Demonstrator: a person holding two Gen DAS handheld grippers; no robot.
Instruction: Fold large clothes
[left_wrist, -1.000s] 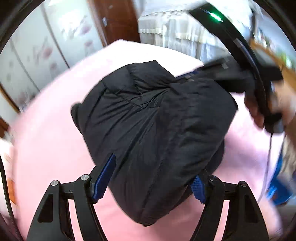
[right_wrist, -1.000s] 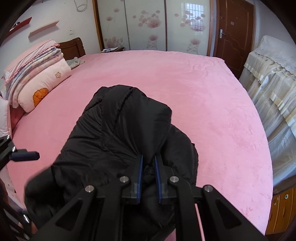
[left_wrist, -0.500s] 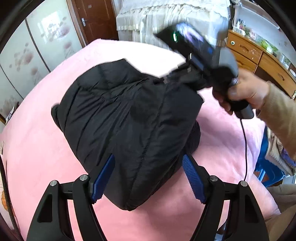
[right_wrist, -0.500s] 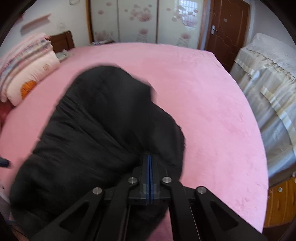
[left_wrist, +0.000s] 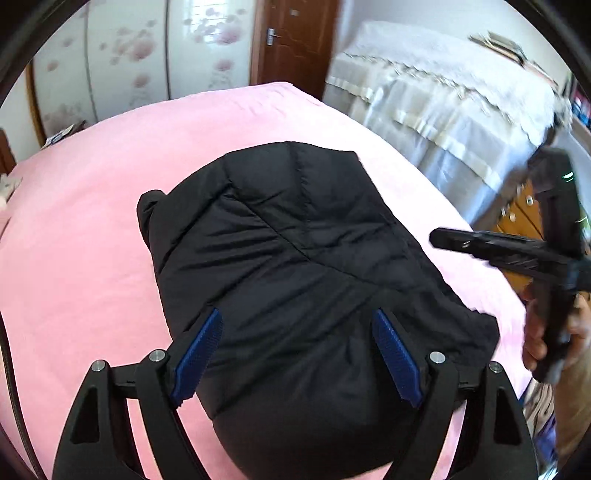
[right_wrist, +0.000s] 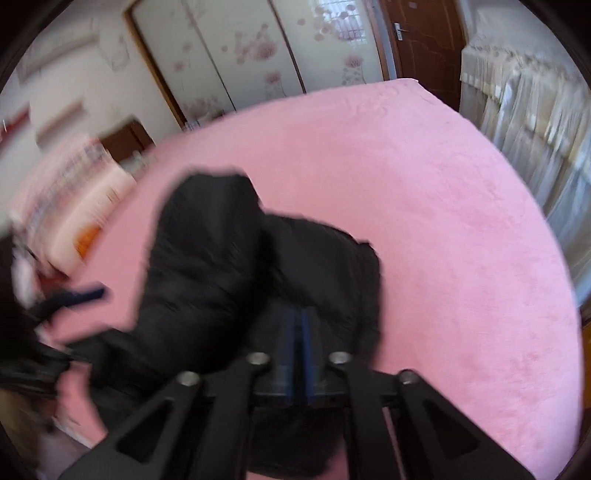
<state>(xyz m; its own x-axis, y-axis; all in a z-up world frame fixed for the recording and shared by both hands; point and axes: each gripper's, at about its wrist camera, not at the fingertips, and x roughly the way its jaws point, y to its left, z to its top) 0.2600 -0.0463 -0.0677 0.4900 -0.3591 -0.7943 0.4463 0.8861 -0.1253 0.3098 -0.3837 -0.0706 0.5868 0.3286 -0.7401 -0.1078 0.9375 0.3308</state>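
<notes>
A black puffer jacket (left_wrist: 295, 258) lies bunched in a folded heap on the pink bed (left_wrist: 92, 240). My left gripper (left_wrist: 297, 354) hovers over its near end. Its jaws are opening wide, and the blue pads (left_wrist: 199, 354) stand either side of the bulk without pressing on it. A hand holds my right gripper (left_wrist: 443, 236) off the jacket's right edge, clear of the cloth. In the blurred right wrist view, my right gripper (right_wrist: 298, 332) has jaws just opening, a thin gap between the pads, and the jacket (right_wrist: 221, 277) lying beyond them.
Stacked pillows and quilts (right_wrist: 85, 192) lie at the bed's far left. A cloth-covered piece of furniture (left_wrist: 443, 92) stands to the right of the bed, with a wooden dresser (left_wrist: 517, 218) by it. Wardrobe doors (right_wrist: 240, 55) and a brown door (left_wrist: 295, 40) are behind.
The right gripper has let go of the jacket and pulled away to its right side, and its pads have parted slightly. The left gripper's jaws have spread wider, and its view has rolled.
</notes>
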